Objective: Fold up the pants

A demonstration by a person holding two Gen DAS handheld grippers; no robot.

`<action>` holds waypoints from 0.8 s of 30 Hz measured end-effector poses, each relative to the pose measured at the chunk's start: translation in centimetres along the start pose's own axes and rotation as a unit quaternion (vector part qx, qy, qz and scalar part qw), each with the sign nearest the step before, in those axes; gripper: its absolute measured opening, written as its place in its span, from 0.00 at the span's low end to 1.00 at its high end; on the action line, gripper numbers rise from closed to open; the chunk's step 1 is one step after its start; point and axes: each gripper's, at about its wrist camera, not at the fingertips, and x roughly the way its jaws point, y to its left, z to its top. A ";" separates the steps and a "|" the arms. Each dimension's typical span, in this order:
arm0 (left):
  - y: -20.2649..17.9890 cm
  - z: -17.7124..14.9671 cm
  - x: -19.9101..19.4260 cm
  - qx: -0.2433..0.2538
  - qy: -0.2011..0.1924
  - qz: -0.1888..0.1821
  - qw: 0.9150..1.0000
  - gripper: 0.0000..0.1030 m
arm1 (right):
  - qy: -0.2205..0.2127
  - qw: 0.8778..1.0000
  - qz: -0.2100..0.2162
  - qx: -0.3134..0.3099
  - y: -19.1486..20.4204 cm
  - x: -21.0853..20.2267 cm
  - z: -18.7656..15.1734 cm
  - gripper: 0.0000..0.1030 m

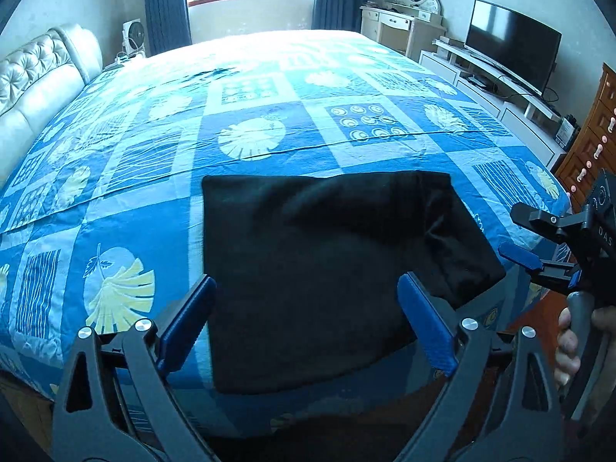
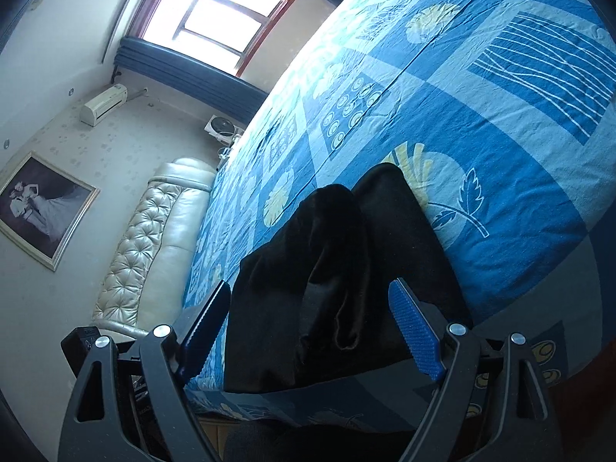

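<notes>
Black pants [image 1: 308, 250] lie folded into a compact rectangle on the blue patterned bed sheet [image 1: 115, 192], close to the bed's near edge. My left gripper [image 1: 306, 281] hovers over the near half of the fold, its blue pads wide apart and empty. At the right, beside the fold's right corner, my right gripper [image 1: 514, 233] is held by a hand [image 1: 569, 346] and stands open too. In the right wrist view the pants [image 2: 327, 269] show a rumpled bulge between the spread fingers of the right gripper [image 2: 312, 285], which do not press on the cloth.
The bed sheet [image 2: 500, 154] stretches far beyond the pants. A padded headboard [image 1: 38, 77] lies left. A TV [image 1: 512, 50] on a white stand, a wooden drawer chest [image 1: 593, 142] and a mirrored dresser [image 1: 408, 19] stand right. A fan [image 1: 133, 38] sits by the window.
</notes>
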 end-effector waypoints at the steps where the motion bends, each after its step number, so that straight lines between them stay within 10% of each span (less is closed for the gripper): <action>1: 1.7 -0.5 -0.2 -0.013 0.002 0.009 1.000 0.92 | 0.008 1.000 -0.003 -0.008 0.3 0.4 0.0 0.81; 15: 14.4 -6.5 1.5 -0.171 0.047 0.031 0.984 0.92 | 0.070 0.995 -0.075 -0.018 -1.0 6.2 1.2 0.76; 18: 14.3 -6.9 1.9 -0.169 0.056 0.021 0.984 0.92 | 0.089 0.990 -0.104 -0.041 -0.4 6.6 1.2 0.44; 24: 14.1 -7.2 2.2 -0.162 0.063 0.016 0.985 0.92 | 0.120 0.986 -0.093 -0.065 0.9 7.0 1.5 0.14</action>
